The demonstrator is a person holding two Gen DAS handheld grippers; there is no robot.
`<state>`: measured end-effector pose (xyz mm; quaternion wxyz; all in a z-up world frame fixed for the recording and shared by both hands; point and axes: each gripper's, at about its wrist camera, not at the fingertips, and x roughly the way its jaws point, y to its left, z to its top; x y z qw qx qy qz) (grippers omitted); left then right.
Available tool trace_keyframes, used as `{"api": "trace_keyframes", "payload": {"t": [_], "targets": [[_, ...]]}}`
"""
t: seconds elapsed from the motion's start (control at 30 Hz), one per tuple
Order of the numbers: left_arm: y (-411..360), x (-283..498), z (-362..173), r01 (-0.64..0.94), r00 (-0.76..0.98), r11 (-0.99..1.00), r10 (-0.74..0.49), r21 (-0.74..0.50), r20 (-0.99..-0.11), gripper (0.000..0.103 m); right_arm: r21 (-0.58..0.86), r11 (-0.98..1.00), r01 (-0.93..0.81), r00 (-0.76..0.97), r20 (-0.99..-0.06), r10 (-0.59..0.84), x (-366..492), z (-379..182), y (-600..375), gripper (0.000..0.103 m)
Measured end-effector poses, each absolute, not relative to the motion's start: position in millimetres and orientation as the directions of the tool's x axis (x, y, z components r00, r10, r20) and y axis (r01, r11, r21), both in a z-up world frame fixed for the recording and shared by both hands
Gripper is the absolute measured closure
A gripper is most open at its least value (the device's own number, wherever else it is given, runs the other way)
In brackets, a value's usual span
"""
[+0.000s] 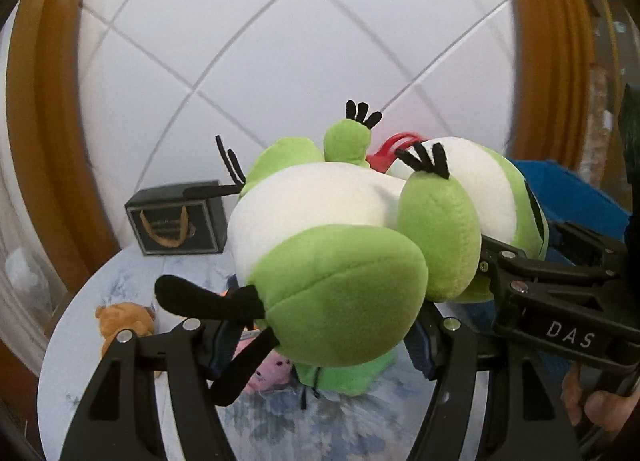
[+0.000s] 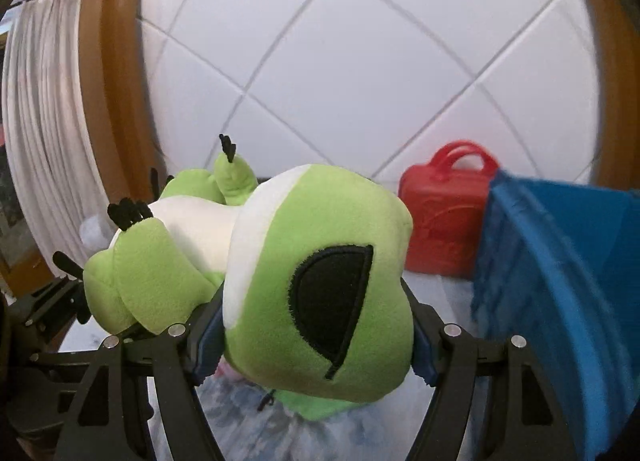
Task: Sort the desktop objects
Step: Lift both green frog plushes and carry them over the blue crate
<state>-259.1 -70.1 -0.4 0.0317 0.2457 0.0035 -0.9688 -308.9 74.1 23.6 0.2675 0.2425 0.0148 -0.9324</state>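
A green and white plush frog [image 1: 320,229] with black toes is held in the air above the table by both grippers. My left gripper [image 1: 320,345] is shut on its foot end. My right gripper [image 2: 312,341] is shut on its head, whose black eye patch [image 2: 332,301] faces the right wrist camera. The right gripper also shows in the left wrist view [image 1: 560,293], at the right, clamped on the frog. A blue bin [image 2: 560,281] stands to the right of the frog.
A red toy case [image 2: 444,221] stands behind the blue bin. A dark box with a gold handle [image 1: 176,221] sits at the table's far left. A brown plush bear [image 1: 124,321] and a pink toy [image 1: 272,369] lie on the floral tablecloth [image 1: 120,381] below.
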Motion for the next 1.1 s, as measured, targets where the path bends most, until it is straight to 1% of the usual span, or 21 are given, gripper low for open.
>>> {"api": "trace_keyframes", "payload": {"t": [0.1, 0.23, 0.47, 0.57, 0.7, 0.83, 0.9, 1.0, 1.1], "targets": [[-51, -232, 15, -0.017, -0.903, -1.0, 0.012, 0.008, -0.43, 0.035, 0.09, -0.887, 0.454, -0.789, -0.422, -0.446, -278, 42, 96, 0.029], [-22, -207, 32, -0.128, -0.911, -0.992, 0.115, 0.008, -0.396, 0.035, 0.079, -0.934, 0.348, -0.853, -0.386, -0.35, -233, 61, 134, 0.029], [63, -183, 58, -0.311, -0.891, -0.95, 0.287, 0.013, -0.35, 0.034, 0.062, -0.982, 0.181, -0.922, -0.338, -0.191, -183, 91, 223, 0.029], [107, -179, 65, -0.358, -0.881, -0.933, 0.331, 0.02, -0.339, 0.034, 0.06, -0.989, 0.137, -0.936, -0.319, -0.149, -172, 98, 261, 0.029], [163, -180, 67, -0.372, -0.877, -0.928, 0.349, 0.01, -0.33, 0.033, 0.051, -0.992, 0.119, -0.942, -0.309, -0.129, -170, 101, 317, 0.028], [217, -194, 57, -0.378, -0.861, -0.926, 0.358, -0.017, -0.362, 0.031, 0.034, -0.992, 0.119, -0.936, -0.329, -0.123, -178, 97, 377, 0.027], [245, -199, 51, -0.372, -0.849, -0.928, 0.35, -0.023, -0.396, 0.03, 0.036, -0.993, 0.115, -0.928, -0.352, -0.12, -184, 89, 409, 0.025], [283, -206, 41, -0.334, -0.835, -0.943, 0.296, 0.0, -0.463, 0.03, 0.037, -0.994, 0.106, -0.903, -0.416, -0.111, -196, 68, 454, 0.023], [305, -215, 25, -0.281, -0.815, -0.959, 0.225, 0.025, -0.533, 0.03, 0.02, -0.996, 0.089, -0.874, -0.477, -0.088, -208, 44, 476, 0.022]]}}
